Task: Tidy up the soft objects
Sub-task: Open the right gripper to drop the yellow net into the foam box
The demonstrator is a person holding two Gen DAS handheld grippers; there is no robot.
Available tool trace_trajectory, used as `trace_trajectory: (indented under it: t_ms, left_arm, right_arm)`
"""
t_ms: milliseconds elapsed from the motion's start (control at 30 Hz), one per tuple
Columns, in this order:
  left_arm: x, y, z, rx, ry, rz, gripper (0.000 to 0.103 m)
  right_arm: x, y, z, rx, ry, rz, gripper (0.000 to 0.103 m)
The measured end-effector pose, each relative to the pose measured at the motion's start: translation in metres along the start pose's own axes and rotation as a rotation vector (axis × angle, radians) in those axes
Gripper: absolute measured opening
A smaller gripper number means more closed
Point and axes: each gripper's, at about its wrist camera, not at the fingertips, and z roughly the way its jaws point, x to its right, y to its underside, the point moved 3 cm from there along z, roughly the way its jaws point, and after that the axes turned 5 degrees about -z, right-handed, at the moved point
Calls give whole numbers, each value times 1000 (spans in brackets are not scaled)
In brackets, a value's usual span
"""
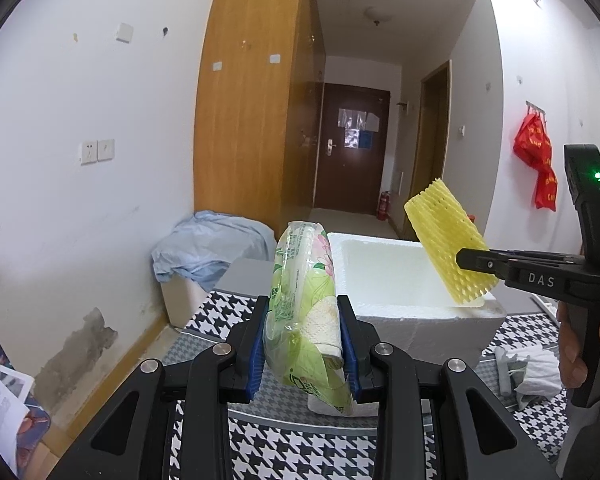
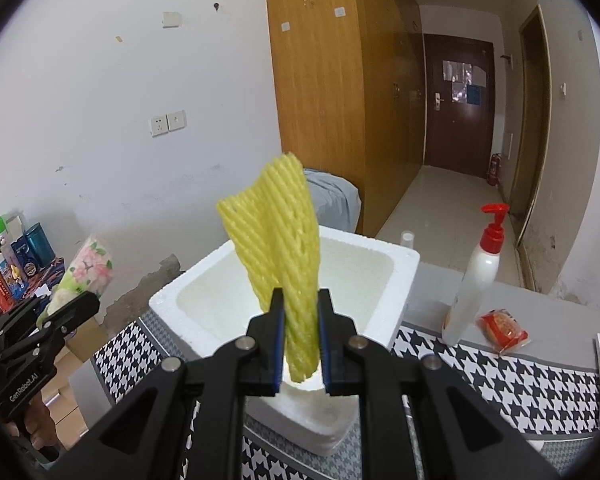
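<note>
Currently: both soft items held above the counter

Left hand-held gripper (image 1: 303, 344) is clamped on a tissue pack (image 1: 306, 300), which is held upright in the air just in front of the white foam box (image 1: 420, 320). Right hand-held gripper (image 2: 300, 344) is closed on a yellow foam net sleeve (image 2: 278, 236), raised over the box opening. Houndstooth cloth (image 2: 500, 380) is spread on the counter; a pump bottle (image 2: 474, 280) is seen right of the box.

left gripper (image 1: 303, 320) clamped on the green floral tissue pack (image 1: 305, 304), held upright | right gripper (image 1: 462, 259) at frame right pinched the yellow foam net (image 1: 446, 240) above the white foam box (image 1: 404, 304) | box sat on the houndstooth cloth (image 1: 300, 452)
</note>
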Motion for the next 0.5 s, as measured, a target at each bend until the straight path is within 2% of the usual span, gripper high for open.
trace_trajectory:
  t_ms: [233,300,333,367,500]
  left_arm:
    - [-4,0,7,-13,-8,-11,34]
    - [-2,-1,8,-15,-11,-8,33]
    - [-2,-1,9,-15,-13,-7,33]
    - [-3,-2,9,-16,-12,-7,33]
    - [-3,-3,10,-14,-16,-6,33]
  right_arm:
    - [-2,3,10,-18,-5,-18,18]
    - [-2,3,11,-22,3,-25,34]
    - [-2,4,12,-23,2,-22,60]
    - [-1,4,11,-20,0,-14,74]
    - [-1,3,5,10,-8,-10,75]
